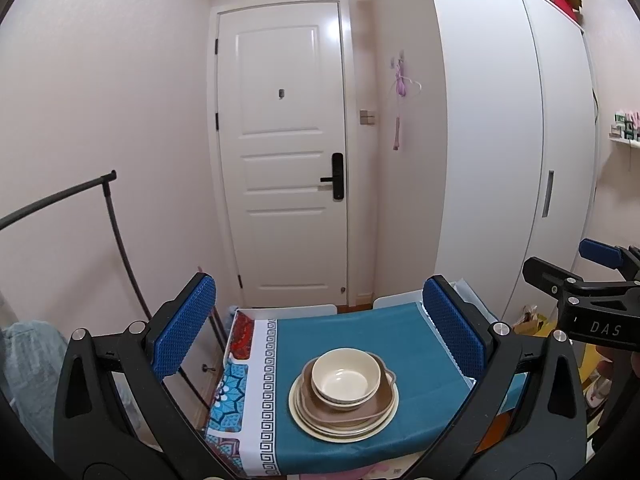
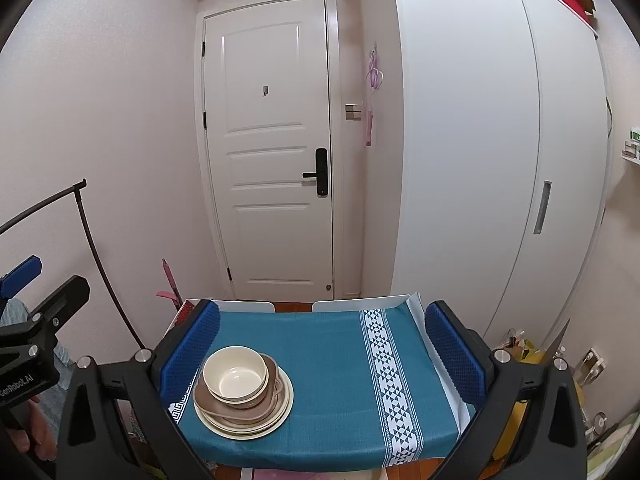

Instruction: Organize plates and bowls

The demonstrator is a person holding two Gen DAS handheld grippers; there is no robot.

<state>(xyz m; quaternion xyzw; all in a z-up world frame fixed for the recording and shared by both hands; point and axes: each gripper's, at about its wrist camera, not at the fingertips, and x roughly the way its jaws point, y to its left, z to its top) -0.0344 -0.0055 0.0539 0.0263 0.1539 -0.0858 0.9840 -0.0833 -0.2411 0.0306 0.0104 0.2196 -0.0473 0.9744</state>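
My left gripper (image 1: pixel 318 330) is spread wide with nothing between its blue pads (image 1: pixel 184 326), and my right gripper (image 2: pixel 322 344) is just as wide and just as empty — both hover above the near edge of the table, clear of the dishes. Seen from the left wrist, the stack sits between my left fingers, with bare cloth all around it. From the right wrist it lies beside the left pad, toward the table's left edge, and the whole right half of the cloth is free for moving.

The stack is one pile: a cream bowl (image 1: pixel 346 376) on top, empty, nested in a brown eared dish (image 1: pixel 320 412), which rests on cream plates (image 1: pixel 344 434), the largest at the bottom. The bowl sits off-centre, toward the far side of the plates.

A teal tablecloth (image 2: pixel 328 360) covers the small table, with a white key-pattern band (image 1: pixel 267 392) and bright floral print toward the left edge and a white triangle-pattern band (image 2: pixel 394 380) toward the right. Two white chair backs (image 2: pixel 352 304) rise just behind the far edge. Beyond them stands a white panelled door (image 1: pixel 282 152) with a black handle lock (image 1: pixel 336 176), a tall white wardrobe (image 2: pixel 480 140) on the right, and a dark clothes rail (image 1: pixel 60 200) on the left.
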